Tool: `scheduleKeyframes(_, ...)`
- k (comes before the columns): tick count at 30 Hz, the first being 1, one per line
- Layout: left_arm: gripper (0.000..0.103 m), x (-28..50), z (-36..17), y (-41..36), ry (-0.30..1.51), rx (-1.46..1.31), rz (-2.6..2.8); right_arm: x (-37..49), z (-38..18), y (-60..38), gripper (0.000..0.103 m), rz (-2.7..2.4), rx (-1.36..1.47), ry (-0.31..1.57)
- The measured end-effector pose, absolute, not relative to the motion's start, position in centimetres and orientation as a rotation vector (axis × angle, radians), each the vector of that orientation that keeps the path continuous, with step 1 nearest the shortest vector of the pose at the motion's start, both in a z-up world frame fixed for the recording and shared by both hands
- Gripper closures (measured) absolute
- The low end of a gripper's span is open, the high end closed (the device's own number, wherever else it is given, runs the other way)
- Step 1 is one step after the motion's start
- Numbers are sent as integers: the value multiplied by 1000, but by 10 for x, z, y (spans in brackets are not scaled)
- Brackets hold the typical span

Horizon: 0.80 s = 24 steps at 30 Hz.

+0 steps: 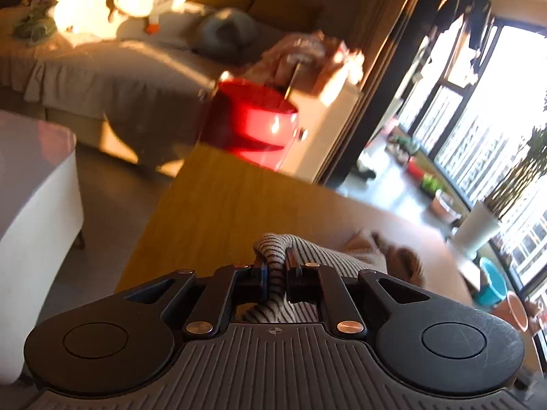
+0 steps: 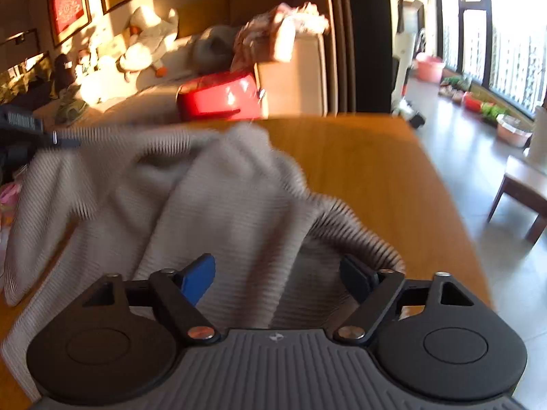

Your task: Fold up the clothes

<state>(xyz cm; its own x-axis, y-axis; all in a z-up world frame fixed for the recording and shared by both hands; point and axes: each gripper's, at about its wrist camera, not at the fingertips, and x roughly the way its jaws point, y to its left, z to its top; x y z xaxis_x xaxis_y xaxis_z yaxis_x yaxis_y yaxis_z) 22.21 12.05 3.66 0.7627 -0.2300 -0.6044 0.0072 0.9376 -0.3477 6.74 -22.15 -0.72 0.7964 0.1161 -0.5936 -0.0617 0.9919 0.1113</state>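
Left gripper (image 1: 276, 266) clamped on a bunched fold of the striped garment (image 1: 273, 244). Right gripper (image 2: 278, 273) stands wide, holding nothing; garment lies between its jaws on the table (image 2: 359, 157).

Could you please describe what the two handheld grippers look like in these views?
Both match: ribbed grey body, two black round discs, black linkage arms with brass-coloured pivots, a small crosshair mark. The right gripper has one blue finger pad; the left gripper shows black fingers. No cables or sleeves visible.
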Motion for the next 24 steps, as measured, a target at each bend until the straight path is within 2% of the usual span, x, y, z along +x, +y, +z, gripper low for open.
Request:
scheduleKeyframes(1,87,225,32,124,713,-352,-127,72,5,-221,31,92,82,605)
scheduleKeyframes(3,69,232,22,132,749,-380,-118,84,28,-220,32,89,69,537)
scheduleKeyframes(6,61,233,17,139,766,-404,-117,127,41,-195,32,129,-10,523)
scheduleKeyframes(10,50,216,27,141,752,-382,-129,186,8,-156,29,139,-147,641)
scheduleKeyframes(12,38,204,37,140,750,-356,-153,205,-12,-148,30,146,-180,712)
scheduleKeyframes(13,35,199,42,138,749,-341,-171,208,-18,-151,34,161,-171,732)
scheduleKeyframes(15,29,190,52,133,735,-308,-207,205,-18,-164,64,212,-133,735)
scheduleKeyframes(18,23,196,64,110,690,-270,-268,192,5,-185,86,167,-184,647)
scheduleKeyframes(20,16,206,65,87,664,-217,-316,190,14,-196,87,83,-262,595)
scheduleKeyframes(24,15,247,49,32,664,-59,-372,199,4,-216,87,28,-245,631)
